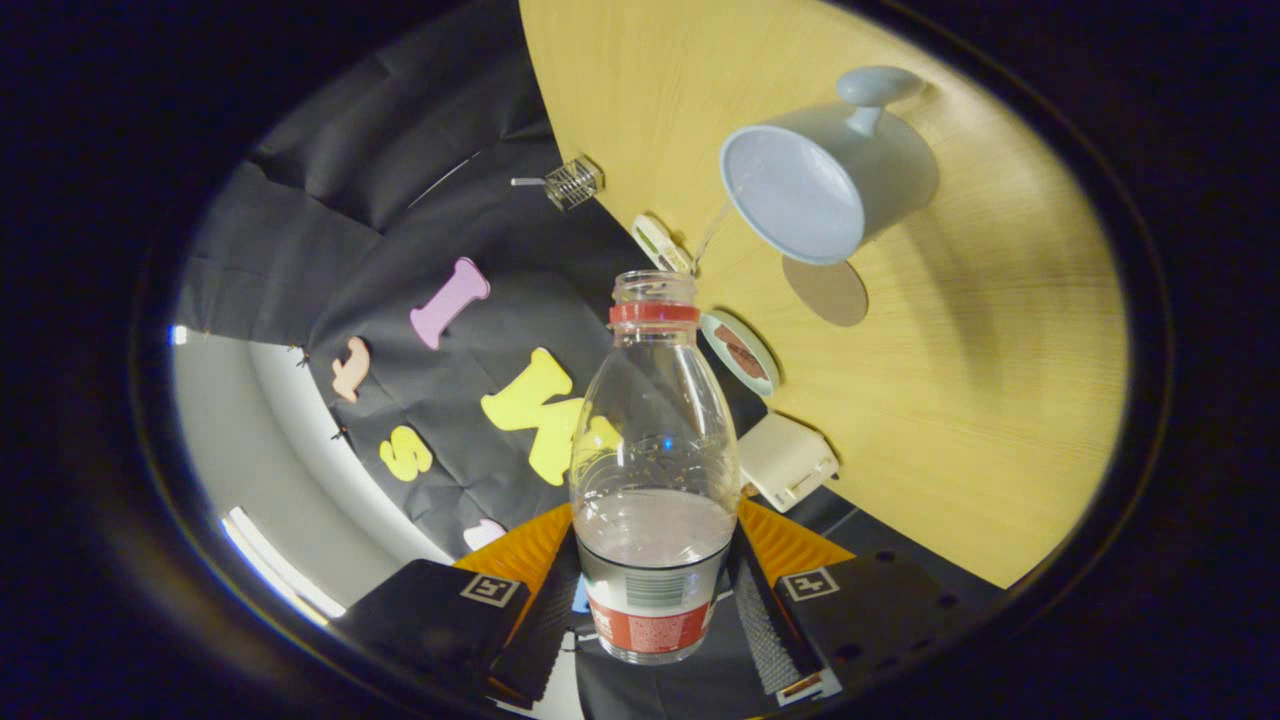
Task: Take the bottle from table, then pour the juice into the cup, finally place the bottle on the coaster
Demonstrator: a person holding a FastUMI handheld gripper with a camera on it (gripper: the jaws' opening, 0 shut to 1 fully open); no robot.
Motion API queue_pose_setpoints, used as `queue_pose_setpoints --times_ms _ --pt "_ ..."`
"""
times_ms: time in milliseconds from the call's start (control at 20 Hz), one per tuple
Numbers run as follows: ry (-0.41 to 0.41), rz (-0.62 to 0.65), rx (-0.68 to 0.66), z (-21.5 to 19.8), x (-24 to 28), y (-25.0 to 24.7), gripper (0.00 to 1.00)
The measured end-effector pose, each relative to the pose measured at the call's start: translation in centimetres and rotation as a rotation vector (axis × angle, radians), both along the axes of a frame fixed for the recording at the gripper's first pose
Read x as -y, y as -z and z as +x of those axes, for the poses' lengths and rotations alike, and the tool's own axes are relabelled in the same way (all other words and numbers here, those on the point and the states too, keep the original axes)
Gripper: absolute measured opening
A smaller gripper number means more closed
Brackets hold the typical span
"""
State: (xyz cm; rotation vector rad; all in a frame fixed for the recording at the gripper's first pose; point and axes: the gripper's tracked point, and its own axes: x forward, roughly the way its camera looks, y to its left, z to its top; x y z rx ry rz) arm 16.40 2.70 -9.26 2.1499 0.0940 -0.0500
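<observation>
With the gripper clamped on the uncapped bottle, juice may be spilled onto the wooden table if the neck is tilted short of the far cup.

bottle between the fingers, cup beyond — coaster beside cup

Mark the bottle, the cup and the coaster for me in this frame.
bottle (655, 440): gripper view, on its clear shoulder, held between the jaws.
cup (795, 200): gripper view, on the inside wall seen through its mouth.
coaster (828, 292): gripper view, on its flat top, on the table just beside the cup.
</observation>
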Motion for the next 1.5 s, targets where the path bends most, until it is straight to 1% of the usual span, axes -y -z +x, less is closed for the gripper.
queue_pose_setpoints --times_ms 150,350,450,600,850,1000,1400,1500 --pt "0.009 -0.098 -0.005 -0.5 0.3 -0.8 0.8" --pt "0.011 -0.194 0.007 -0.8 0.2 -2.2 0.8" --pt "0.016 -0.279 0.011 -0.9 0.3 -2.8 0.8" --pt "0.011 -0.446 0.006 -1.1 0.7 -3.6 0.8" --pt "0.046 -0.69 0.029 -1.8 2.4 -5.0 0.8" --pt "0.073 -0.859 0.033 -2.0 3.5 -5.6 0.79" --pt "0.197 -1.391 0.104 -2.9 6.0 -8.9 0.8" --pt "0.193 -1.518 0.122 -2.5 5.8 -9.3 0.8"
